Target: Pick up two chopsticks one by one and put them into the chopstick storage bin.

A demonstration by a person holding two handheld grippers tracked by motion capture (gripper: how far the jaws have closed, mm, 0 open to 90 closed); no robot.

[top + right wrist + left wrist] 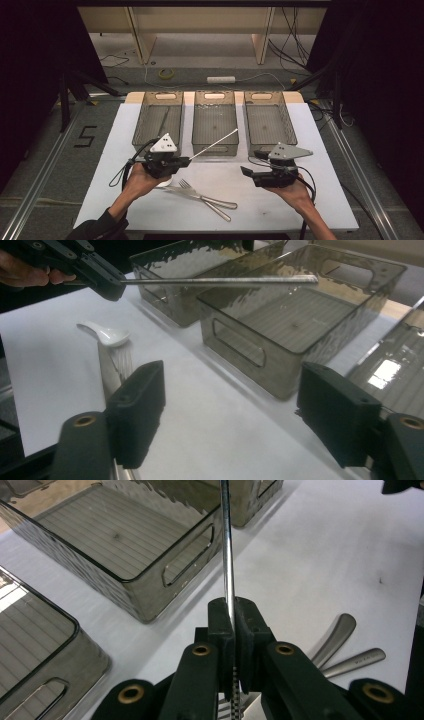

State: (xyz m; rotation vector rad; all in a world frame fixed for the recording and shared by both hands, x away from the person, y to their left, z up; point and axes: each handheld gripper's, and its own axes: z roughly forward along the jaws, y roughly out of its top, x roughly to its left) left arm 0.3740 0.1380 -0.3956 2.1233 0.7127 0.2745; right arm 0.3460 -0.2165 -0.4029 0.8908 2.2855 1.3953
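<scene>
My left gripper (185, 161) is shut on one end of a thin metal rod (215, 143). The rod slants up and to the right, and its free end hangs over the near end of the middle bin (214, 120). In the left gripper view the rod (226, 540) runs straight up from between the closed jaws of the left gripper (234, 617). The right gripper view shows the rod (220, 281) lying level above the bin's rim. My right gripper (246, 171) hovers open and empty above the table in front of the right bin (270, 120); its own view shows the right gripper (235, 400) with jaws wide apart.
Three smoky clear bins stand side by side at the back; the left bin (158, 120) seems to hold a thin rod. A fork (200, 192) and another metal utensil (215, 202) lie crossed at the table's front centre. A white spoon (107, 335) rests under my left hand.
</scene>
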